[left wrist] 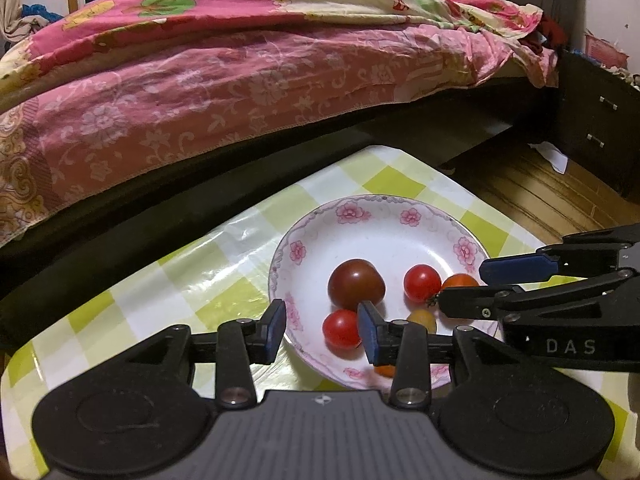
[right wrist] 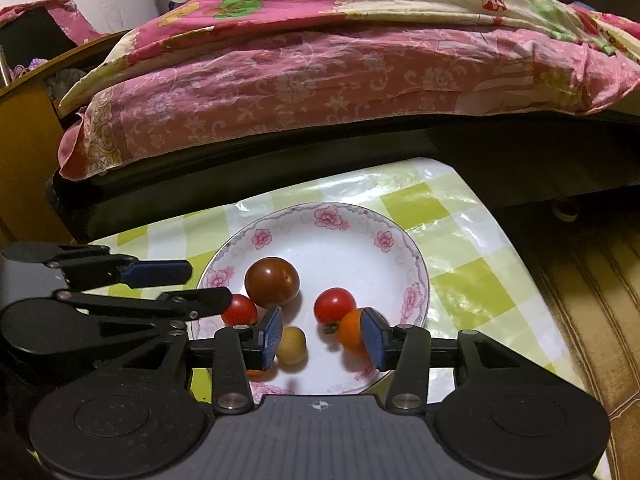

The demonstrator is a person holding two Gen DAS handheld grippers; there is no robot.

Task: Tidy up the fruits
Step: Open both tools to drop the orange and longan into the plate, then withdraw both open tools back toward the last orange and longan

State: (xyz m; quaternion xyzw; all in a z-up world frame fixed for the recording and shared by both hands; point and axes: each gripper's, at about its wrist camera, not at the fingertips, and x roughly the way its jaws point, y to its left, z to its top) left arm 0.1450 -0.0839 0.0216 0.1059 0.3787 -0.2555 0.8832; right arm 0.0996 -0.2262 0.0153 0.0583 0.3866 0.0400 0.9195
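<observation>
A white floral plate point(left wrist: 320, 236) point(right wrist: 320, 236) on the checked table holds a dark red tomato point(left wrist: 356, 284) point(right wrist: 272, 282), two red cherry tomatoes point(left wrist: 422, 282) point(left wrist: 340, 328) point(right wrist: 334, 305) point(right wrist: 239, 310), an orange one point(left wrist: 460, 280) point(right wrist: 352, 332) and a small yellow fruit point(left wrist: 424, 318) point(right wrist: 292, 345). My left gripper point(left wrist: 322, 330) is open over the plate's near left rim. My right gripper point(right wrist: 322, 338) is open above the plate; the orange tomato touches its right pad, the yellow fruit lies by its left pad. Another orange fruit shows partly behind the fingers.
The table has a green-and-white checked plastic cover point(left wrist: 200, 292) point(right wrist: 460, 240). A bed with pink floral bedding point(left wrist: 240, 80) point(right wrist: 320, 80) stands close behind it. A dark nightstand point(left wrist: 600, 128) and wooden floor point(left wrist: 520, 192) lie to the right.
</observation>
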